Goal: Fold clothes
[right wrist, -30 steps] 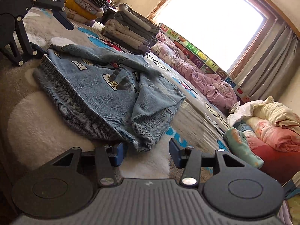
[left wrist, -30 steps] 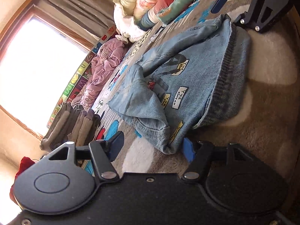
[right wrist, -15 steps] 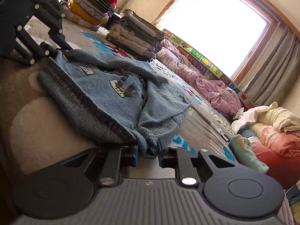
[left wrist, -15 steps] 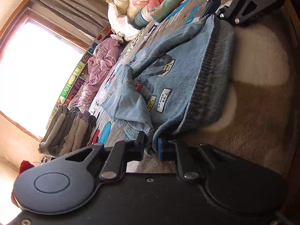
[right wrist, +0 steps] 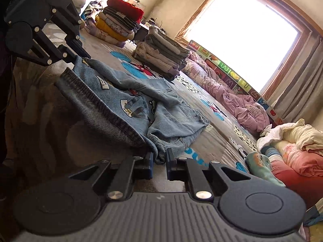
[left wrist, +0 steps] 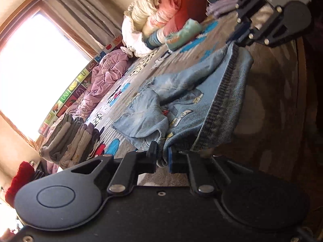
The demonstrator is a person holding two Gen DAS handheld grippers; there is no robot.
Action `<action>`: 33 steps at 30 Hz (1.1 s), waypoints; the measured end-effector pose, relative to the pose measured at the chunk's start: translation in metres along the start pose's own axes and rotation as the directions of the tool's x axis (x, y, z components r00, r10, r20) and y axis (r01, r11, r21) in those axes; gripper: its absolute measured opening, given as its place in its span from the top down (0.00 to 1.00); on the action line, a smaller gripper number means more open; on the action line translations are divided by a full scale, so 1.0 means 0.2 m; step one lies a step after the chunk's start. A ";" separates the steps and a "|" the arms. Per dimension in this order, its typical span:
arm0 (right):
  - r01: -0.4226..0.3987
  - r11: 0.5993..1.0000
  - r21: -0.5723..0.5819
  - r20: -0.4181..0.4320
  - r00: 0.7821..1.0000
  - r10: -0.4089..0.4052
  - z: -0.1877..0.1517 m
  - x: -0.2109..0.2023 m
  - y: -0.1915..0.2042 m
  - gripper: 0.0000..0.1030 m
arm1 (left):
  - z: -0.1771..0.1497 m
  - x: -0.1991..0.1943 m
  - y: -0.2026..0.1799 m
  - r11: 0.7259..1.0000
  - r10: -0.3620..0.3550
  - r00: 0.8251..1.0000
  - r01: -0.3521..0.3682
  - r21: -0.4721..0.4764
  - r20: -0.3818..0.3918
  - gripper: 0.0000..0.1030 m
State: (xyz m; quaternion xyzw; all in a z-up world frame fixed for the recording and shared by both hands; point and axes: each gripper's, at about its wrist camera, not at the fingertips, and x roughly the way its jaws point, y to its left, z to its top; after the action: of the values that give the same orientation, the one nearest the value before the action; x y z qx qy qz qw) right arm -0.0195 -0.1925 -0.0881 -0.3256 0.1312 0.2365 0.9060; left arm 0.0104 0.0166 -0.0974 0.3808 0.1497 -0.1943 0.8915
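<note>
Left gripper (left wrist: 162, 157): matte black body, two round disc housings, angled link arms with silver pivot screws, small screws along the base plate, blue pad on one finger (left wrist: 170, 158). Right gripper (right wrist: 159, 161): same black linkage and silver screws, dark blue pads on the fingers (right wrist: 150, 164), grey ribbed base plate with a small white mark.

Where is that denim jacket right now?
The denim jacket lies mid-rug, hem corners pinched by the left gripper and right gripper, near the folded stack.
</note>
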 end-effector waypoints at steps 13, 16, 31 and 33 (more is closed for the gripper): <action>-0.125 0.910 0.394 0.241 0.970 0.029 0.11 0.11 -0.52 0.88 | 0.12 0.26 0.59 0.791 -0.179 0.950 0.293 -0.537 0.255 0.92; -0.199 0.822 0.534 0.287 0.957 0.046 0.07 0.26 -0.69 0.88 | 0.12 0.41 0.73 0.716 -0.181 0.938 0.331 -0.615 0.294 0.92; -0.400 0.380 0.834 0.384 0.915 0.122 -0.09 1.20 -1.18 0.89 | -0.08 1.16 1.20 0.371 -0.209 0.903 0.428 -0.824 0.375 0.94; -0.411 0.370 0.833 0.386 0.911 0.143 -0.08 1.30 -1.21 0.89 | -0.13 1.24 1.21 0.335 -0.220 0.902 0.428 -0.839 0.372 0.94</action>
State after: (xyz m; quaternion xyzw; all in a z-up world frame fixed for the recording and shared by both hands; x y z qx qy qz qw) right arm 0.3246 -0.2768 -0.0745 0.2702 0.1759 0.3173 0.8918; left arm 0.3370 0.1319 -0.0669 -0.2217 0.2168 -0.2912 0.9050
